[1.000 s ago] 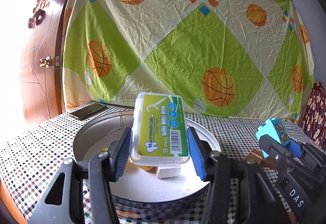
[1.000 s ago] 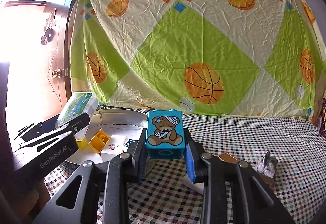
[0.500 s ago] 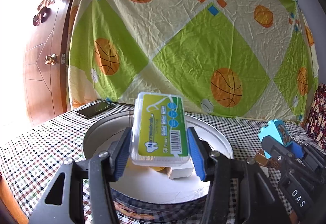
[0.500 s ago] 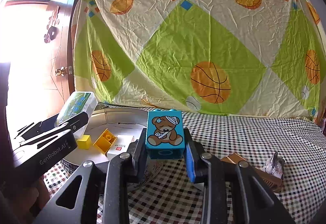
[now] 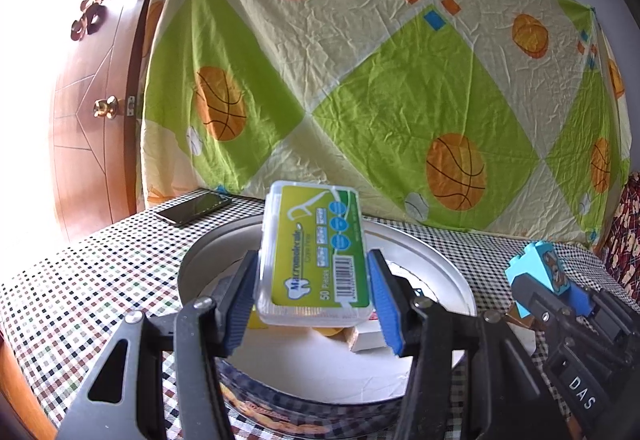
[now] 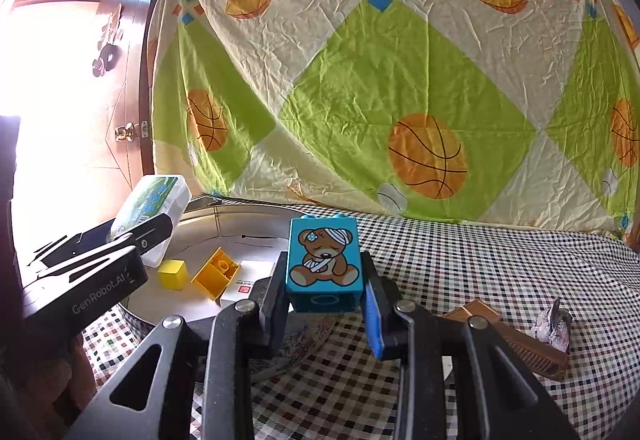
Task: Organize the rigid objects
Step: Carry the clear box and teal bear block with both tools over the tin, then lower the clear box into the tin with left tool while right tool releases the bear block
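Note:
My left gripper (image 5: 312, 300) is shut on a clear floss-pick box (image 5: 314, 252) with a green label and holds it above the round metal tin (image 5: 448, 280). The box also shows in the right wrist view (image 6: 154, 200). My right gripper (image 6: 324, 304) is shut on a blue block with a bear picture (image 6: 324, 264), held above the checkered table just right of the tin (image 6: 208, 212). The blue block also shows in the left wrist view (image 5: 536, 276). In the tin lie a yellow cube (image 6: 173, 274), a yellow brick (image 6: 216, 278) and a white box (image 6: 248, 280).
A black phone (image 5: 192, 208) lies on the checkered cloth behind the tin at the left. A brown comb-like piece (image 6: 516, 340) and a small grey crumpled object (image 6: 552, 326) lie on the table at the right. A patterned sheet hangs behind; a wooden door stands at the left.
Both grippers have shifted slightly; the tin and its contents now sit a bit further right in the views. Both grips are unchanged.

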Tool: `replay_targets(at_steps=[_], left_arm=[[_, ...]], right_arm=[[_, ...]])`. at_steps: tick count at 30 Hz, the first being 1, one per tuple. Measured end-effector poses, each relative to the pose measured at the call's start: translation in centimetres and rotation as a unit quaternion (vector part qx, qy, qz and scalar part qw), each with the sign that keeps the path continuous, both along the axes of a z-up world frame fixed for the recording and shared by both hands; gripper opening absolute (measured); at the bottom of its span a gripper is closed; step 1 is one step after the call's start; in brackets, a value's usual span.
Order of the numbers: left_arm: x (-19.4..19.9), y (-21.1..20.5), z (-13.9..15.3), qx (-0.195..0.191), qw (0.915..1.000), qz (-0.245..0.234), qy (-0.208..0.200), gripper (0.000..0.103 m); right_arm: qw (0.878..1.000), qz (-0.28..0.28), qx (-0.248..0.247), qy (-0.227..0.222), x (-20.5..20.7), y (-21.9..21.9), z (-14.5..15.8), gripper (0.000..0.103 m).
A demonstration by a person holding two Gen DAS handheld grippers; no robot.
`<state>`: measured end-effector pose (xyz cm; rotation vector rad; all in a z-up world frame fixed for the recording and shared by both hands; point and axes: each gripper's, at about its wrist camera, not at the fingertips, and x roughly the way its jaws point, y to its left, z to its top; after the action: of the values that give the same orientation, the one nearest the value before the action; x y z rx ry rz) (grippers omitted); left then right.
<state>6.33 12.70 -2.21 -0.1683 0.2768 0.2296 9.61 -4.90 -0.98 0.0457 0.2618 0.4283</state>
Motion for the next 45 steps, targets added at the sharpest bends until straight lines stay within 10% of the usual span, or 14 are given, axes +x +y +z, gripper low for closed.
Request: replay_targets(at_steps=[31, 35, 45], left_arm=[[6.0, 4.5, -1.4, 0.036, 0.9915, 0.013, 0.125, 0.054], [5.7, 4.6, -1.4, 0.038, 0.9917, 0.031, 0.119, 0.074], [3.2, 0.7, 0.3, 0.036, 0.9969, 0.011, 0.068, 0.097]], right_arm=[[0.988, 0.091, -0.046, 0.113, 8.6, 8.2, 0.8, 0.035], [0.987, 0.095, -0.030, 0.126, 9.0, 7.9, 0.3, 0.066], [0.992, 0.038, -0.025, 0.116, 6.2, -0.3, 0.6, 0.067]])
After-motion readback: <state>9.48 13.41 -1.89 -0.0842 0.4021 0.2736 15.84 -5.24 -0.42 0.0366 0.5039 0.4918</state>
